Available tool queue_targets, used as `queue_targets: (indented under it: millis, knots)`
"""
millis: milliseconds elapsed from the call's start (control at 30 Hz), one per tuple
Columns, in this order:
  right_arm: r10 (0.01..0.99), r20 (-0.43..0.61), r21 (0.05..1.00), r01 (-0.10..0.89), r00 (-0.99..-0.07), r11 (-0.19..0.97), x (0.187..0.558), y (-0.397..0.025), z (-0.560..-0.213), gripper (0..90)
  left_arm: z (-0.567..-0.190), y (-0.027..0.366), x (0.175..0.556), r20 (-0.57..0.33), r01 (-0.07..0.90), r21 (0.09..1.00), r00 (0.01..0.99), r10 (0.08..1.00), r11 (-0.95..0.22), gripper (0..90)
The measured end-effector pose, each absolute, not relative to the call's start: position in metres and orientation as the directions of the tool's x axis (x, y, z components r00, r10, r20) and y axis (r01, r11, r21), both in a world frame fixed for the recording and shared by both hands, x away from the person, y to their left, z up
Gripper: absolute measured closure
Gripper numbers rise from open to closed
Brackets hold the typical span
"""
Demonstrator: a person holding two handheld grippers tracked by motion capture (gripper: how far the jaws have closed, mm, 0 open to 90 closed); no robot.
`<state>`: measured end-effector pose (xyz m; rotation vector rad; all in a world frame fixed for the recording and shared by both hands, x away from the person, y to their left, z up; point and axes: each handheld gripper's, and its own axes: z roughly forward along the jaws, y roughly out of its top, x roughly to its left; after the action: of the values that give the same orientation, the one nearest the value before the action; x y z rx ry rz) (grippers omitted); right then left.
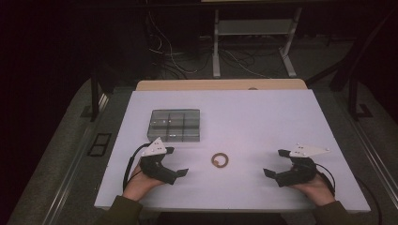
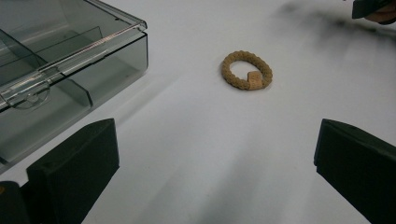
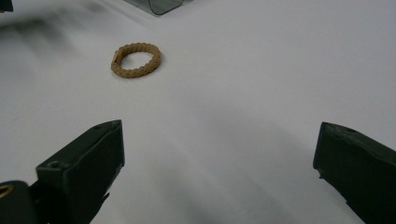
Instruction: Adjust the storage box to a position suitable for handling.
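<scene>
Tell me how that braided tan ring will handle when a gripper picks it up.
The braided ring looks like woven cord, so it probably flexes rather than staying rigid. It lies flat on the table, so rolling seems unlikely. Thin and low, it may slide when pushed, and the left gripper likely needs a close pinch.

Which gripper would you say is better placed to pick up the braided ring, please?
Probably the left gripper: open, it sits nearer the braided ring than the open right gripper.
</scene>
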<state>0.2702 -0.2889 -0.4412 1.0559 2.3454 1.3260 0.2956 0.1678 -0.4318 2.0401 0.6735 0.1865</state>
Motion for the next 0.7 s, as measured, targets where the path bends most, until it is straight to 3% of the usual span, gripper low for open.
queue_targets:
  millis: [700]
  knots:
    - [0.701, 0.143, 0.824, 0.476, -0.699, 0.307, 0.268, -0.291, -0.444, 1.5, -0.418, 0.175, 0.31, -0.147, 0.39, 0.847, 0.824, 0.547, -0.36, 0.0]
